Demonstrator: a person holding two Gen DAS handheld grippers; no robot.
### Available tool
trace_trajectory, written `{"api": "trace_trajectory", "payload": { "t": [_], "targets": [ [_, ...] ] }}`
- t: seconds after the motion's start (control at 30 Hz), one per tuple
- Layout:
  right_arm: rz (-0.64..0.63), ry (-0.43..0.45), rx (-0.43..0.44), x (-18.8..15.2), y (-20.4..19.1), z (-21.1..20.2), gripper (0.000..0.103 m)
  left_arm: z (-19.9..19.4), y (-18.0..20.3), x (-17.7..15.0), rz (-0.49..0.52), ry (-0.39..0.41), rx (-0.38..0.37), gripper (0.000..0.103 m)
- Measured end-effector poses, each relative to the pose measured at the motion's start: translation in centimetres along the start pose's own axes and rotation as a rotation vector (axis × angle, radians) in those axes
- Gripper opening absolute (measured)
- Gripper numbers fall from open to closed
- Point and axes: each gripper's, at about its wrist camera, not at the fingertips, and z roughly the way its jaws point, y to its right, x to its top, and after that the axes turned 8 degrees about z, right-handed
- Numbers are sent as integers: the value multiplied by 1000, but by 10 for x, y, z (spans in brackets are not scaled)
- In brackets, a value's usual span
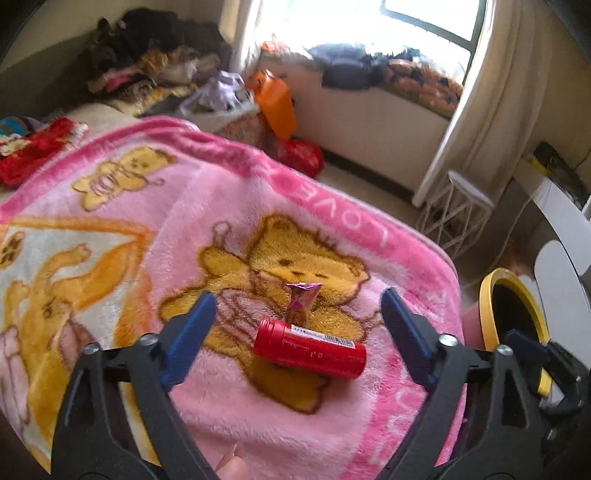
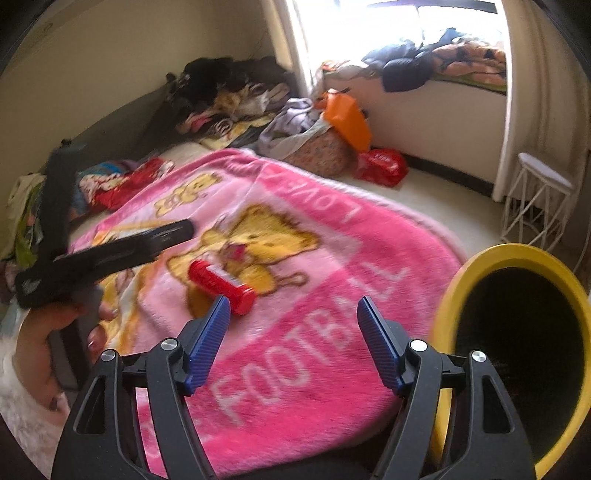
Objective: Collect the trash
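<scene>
On a bed spread with a pink blanket (image 1: pixel 229 192), we find a red tube (image 1: pixel 309 349) lying on its side over a printed yellow bear, and a purple wrapper (image 1: pixel 300 301) standing crumpled just behind it, touching or nearly so — we cannot tell which. The wrapper's print is too small to read, and in the right wrist view it is only a blurred speck behind the tube (image 2: pixel 221 287). The tube has a ribbed cap at one end and a pale label strip along its side.

Our left gripper (image 1: pixel 297 310) hangs above the tube with its blue pads set wide and nothing between them. Our right gripper (image 2: pixel 293 317) is also spread, empty, over the blanket's white lettering, the tube just beyond its left pad.

A yellow bin (image 2: pixel 513 258) with a dark inside stands beside the bed at the right — its base cut off by the frame and by the gripper arms. The heap of clothes (image 1: pixel 155 62) at the far end is smeared by blur, and the window (image 1: pixel 424 22) is washed out by glare.
</scene>
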Motion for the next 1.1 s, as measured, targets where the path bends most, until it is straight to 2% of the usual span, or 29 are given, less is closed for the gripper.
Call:
{"api": "trace_trajectory", "payload": {
  "t": [0.13, 0.2, 0.27, 0.33, 0.47, 0.57, 0.63, 0.8, 0.93, 1.03, 1.1],
  "targets": [
    [-15, -54, 25, 0, -17, 24, 71, 28, -5, 8, 29, -87, -50, 67],
    [-39, -97, 59, -1, -25, 39, 76, 42, -7, 9, 42, -136, -69, 62],
    [-80, -123, 55, -1, -34, 52, 76, 56, -10, 11, 46, -192, -93, 58],
    [-105, -147, 60, 1, -41, 61, 76, 68, -13, 12, 46, -232, -115, 50],
    [-126, -153, 64, 9, -46, 73, 76, 83, -16, 11, 28, -270, -162, 42],
    [-165, -175, 71, 11, -48, 82, 76, 94, -18, 9, 19, -302, -183, 28],
    [-187, -191, 82, 10, -50, 87, 76, 96, -18, 9, 8, -306, -203, 21],
    [-251, -198, 99, 8, -58, 101, 76, 90, -21, 12, 9, -275, -224, 18],
    [-285, -243, 83, 5, -61, 121, 76, 79, -32, 15, -11, -237, -203, 16],
    [-300, -268, 66, 3, -64, 134, 63, 70, -43, 15, -43, -207, -178, 16],
    [-305, -290, 59, 0, -65, 141, 49, 63, -49, 17, -64, -184, -175, 16]
  ]
}}
